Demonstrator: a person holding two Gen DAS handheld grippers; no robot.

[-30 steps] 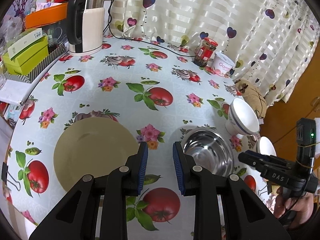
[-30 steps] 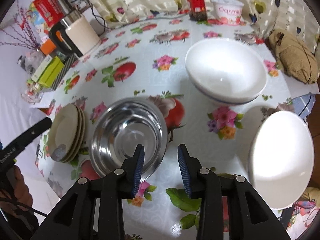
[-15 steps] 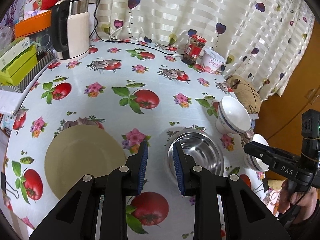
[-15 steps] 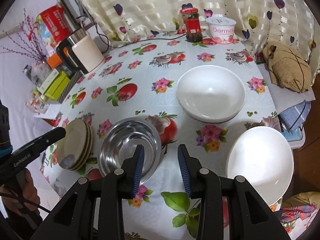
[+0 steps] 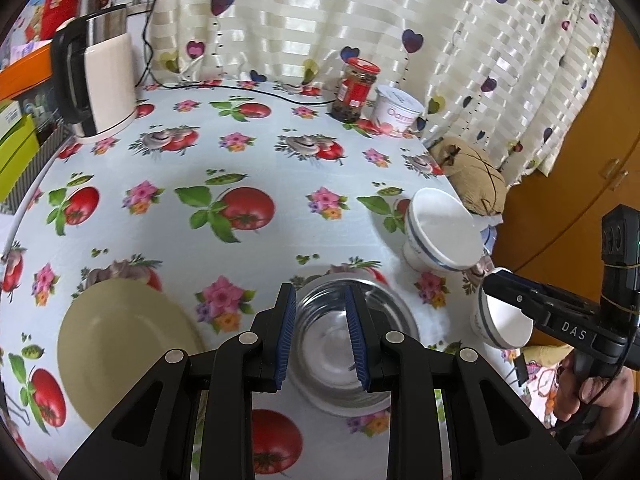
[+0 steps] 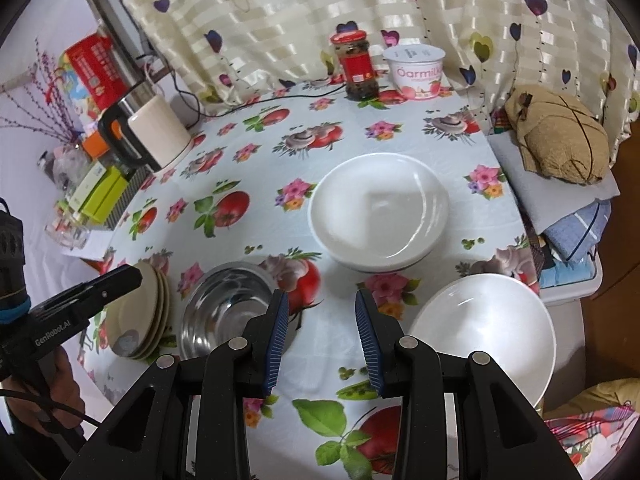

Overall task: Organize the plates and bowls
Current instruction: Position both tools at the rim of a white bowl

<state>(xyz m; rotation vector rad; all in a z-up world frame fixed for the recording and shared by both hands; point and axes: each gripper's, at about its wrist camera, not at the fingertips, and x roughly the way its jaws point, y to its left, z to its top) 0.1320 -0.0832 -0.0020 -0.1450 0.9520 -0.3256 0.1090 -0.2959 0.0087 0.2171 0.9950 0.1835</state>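
On the tomato-print tablecloth stands a steel bowl, and my left gripper hovers open just over its rim, with nothing between the pads. A stack of beige plates lies to its left. Two white bowls stand to the right, one further back and one near the table edge, partly behind my right gripper. In the right wrist view my right gripper is open above bare cloth, between the steel bowl and the near white bowl. The beige plates sit behind the left gripper's tip.
A kettle stands at the back left, with a jar and a yogurt tub by the curtain. A brown bundle and folded cloths lie off the right edge. Boxes crowd the left.
My left gripper has slid right, from the gap between plate and steel bowl to over the bowl. My right gripper has drawn back and up, away from the steel bowl.
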